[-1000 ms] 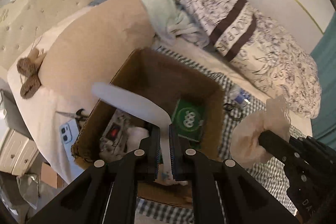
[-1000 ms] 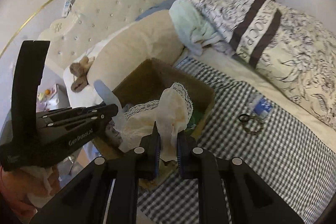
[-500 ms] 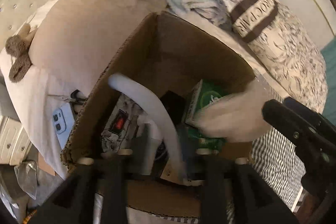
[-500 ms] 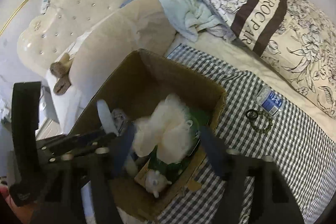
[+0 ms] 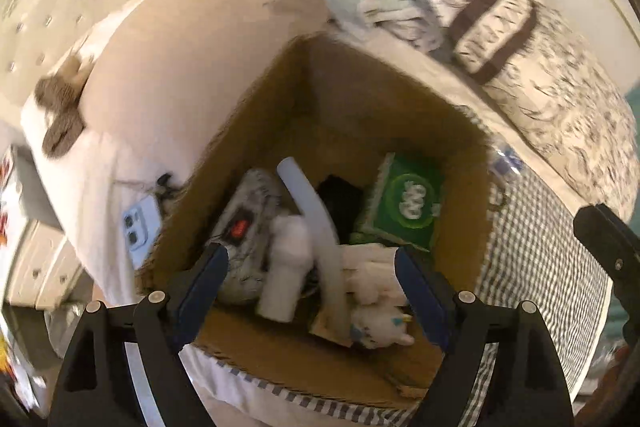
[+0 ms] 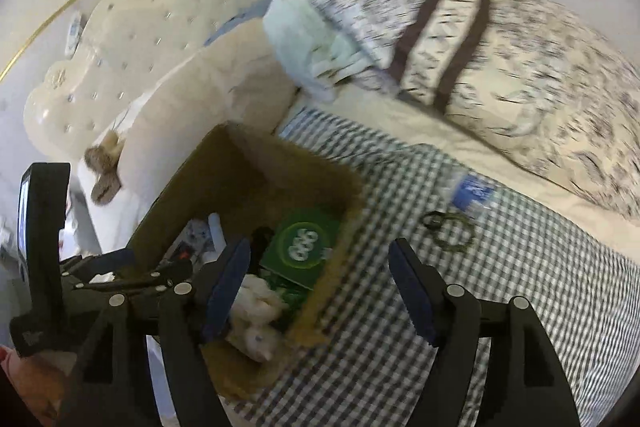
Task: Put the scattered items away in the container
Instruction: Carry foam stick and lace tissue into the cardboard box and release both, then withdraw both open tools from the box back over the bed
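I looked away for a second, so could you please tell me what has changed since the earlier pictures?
Both hand-held grippers have just been opening. The left hand-held gripper let go of the white curved strip; the right hand-held gripper dropped the cream lace cloth. Both now lie in the cardboard box. The water bottle and bracelet stayed put.

Brown cardboard box (image 5: 384, 99) w/ green packet (image 5: 408, 205); navy-white gingham sheet (image 6: 500, 291).
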The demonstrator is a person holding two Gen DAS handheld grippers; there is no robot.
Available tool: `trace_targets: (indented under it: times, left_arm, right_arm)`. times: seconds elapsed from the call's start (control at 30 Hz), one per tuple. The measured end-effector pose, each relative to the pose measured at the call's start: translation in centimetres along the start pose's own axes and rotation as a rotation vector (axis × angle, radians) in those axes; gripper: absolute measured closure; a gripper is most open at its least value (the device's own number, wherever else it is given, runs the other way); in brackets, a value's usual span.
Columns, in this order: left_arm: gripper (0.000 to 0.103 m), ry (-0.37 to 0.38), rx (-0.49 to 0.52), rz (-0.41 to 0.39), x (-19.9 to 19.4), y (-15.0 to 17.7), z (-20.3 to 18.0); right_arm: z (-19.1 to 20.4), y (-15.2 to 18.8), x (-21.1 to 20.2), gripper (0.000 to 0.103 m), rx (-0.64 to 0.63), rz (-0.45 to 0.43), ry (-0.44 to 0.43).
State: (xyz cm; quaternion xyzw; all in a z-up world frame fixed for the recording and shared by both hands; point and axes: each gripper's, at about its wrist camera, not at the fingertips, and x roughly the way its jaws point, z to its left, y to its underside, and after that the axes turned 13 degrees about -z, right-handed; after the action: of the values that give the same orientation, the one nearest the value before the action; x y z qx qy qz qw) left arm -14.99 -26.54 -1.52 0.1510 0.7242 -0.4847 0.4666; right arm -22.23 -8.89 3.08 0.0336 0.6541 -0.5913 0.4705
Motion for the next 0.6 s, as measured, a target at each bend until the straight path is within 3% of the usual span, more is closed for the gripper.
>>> trace_targets:
  times: [0.13, 0.37, 0.6]
  left_arm:
    - [0.015, 0.013, 0.072, -0.027, -0.6, 0.5, -4.2]
    - [0.015, 0.089, 0.212, 0.045, -0.6, 2.6, -13.5]
    - [0.015, 0.157, 0.258, 0.046, -1.9, 3.0, -21.4]
  right_arm:
    - [-4.5, 2.7, -3.2, 0.031, 0.072, -0.025, 0.072]
    - [-14.1, 7.3, -9.3, 0.031, 0.284, -0.025, 0.218]
    - [-20.7, 6.1, -15.3, 0.031, 0.301, -0.076, 0.327]
